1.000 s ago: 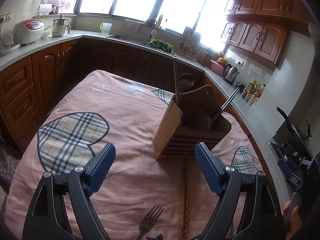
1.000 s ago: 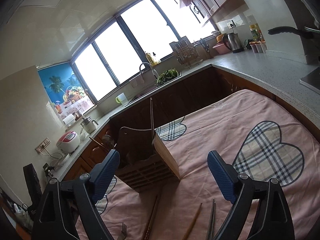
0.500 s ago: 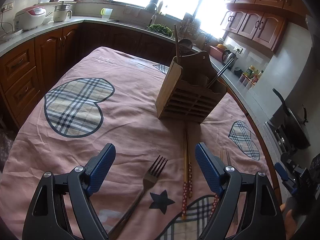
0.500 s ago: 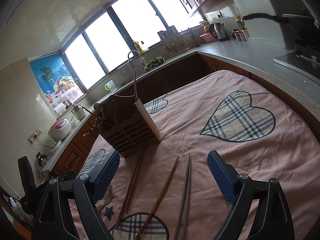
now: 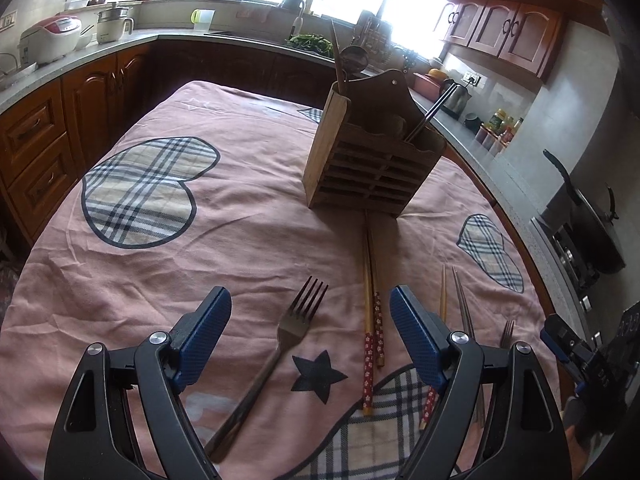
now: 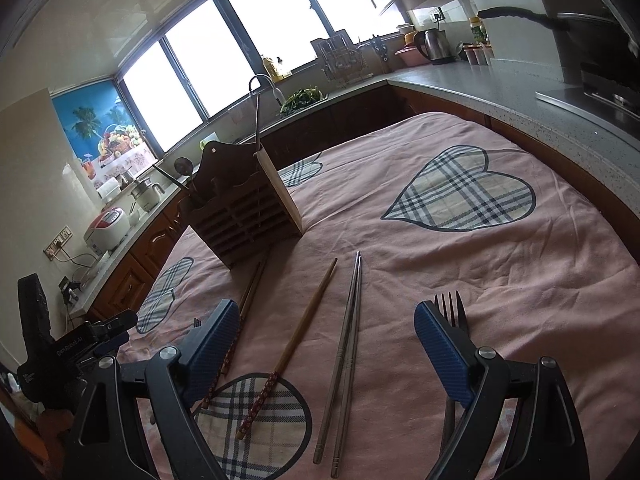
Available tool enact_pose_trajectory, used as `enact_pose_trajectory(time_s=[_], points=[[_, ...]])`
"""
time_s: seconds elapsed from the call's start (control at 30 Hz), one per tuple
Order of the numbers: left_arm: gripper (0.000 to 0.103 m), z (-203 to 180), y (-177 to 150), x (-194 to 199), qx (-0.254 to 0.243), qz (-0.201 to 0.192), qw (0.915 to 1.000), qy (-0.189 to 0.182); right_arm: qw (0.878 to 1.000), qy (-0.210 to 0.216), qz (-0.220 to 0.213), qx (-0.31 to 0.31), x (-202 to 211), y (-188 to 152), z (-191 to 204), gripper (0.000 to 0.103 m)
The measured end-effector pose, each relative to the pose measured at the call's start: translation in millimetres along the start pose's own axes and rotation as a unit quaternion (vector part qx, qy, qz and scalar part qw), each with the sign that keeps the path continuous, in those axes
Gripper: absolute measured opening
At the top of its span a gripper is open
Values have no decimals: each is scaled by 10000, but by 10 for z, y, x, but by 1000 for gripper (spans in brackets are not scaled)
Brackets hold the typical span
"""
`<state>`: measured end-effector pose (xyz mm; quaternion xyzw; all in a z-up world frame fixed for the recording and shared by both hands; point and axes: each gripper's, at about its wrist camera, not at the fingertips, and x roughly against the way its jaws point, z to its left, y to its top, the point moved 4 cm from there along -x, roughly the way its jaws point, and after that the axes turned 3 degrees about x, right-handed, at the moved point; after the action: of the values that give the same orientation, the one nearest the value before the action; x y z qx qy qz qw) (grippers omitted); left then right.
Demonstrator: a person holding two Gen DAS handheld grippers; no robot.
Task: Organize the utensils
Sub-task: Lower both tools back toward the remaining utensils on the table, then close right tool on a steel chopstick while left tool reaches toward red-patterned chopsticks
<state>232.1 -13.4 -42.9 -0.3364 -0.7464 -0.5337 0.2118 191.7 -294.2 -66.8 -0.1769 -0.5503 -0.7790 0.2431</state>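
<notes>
So right now both grippers are hanging over the pink cloth with plaid hearts [image 5: 256, 216], nothing grabbed. The left gripper [image 5: 310, 344] has its blue pads spread wide and empty, and a dark metal fork [image 5: 286, 344] lies on the cloth right between them, tines pointing toward the slatted wooden utensil caddy [image 5: 372, 168] standing further back. Just right of that fork is a pair of wooden chopsticks with red flowered ends [image 5: 372, 320], tips nearly touching the caddy's base. The right gripper [image 6: 324, 340] is wide open and empty too; under it lie a single wooden chopstick with a red patterned end [image 6: 296, 344] and a pair of metal chopsticks [image 6: 346, 352], and a second dark fork [image 6: 450, 316] peeks out beside its right pad. The caddy already holds a few utensils: a ladle and a couple of long handles stick up out of it. My guess is the step in hand is the pickup. If it were me, I'd come down square on the left fork around the neck, where it's narrow and rigid, since thin flat stuff on soft fabric tends to slide or bunch the cloth. For the chopsticks, pinch both sticks of a pair together across the middle, or one will swing loose on the way to the caddy.
</notes>
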Motion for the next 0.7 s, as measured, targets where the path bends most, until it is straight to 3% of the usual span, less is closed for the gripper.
enact_pose_trajectory(time_s=[0.23, 0.4, 0.7], points=[[83, -109, 14, -142, -220, 150, 9996, 72, 9999, -110, 21, 43, -45, 9, -43, 85], [81, -184, 58, -276, -352, 247, 9990, 98, 9996, -203, 179, 43, -159, 15, -92, 68], [67, -272, 162, -590, -546, 498, 9971, 175, 9976, -333, 565, 235, -453, 38, -108, 46]])
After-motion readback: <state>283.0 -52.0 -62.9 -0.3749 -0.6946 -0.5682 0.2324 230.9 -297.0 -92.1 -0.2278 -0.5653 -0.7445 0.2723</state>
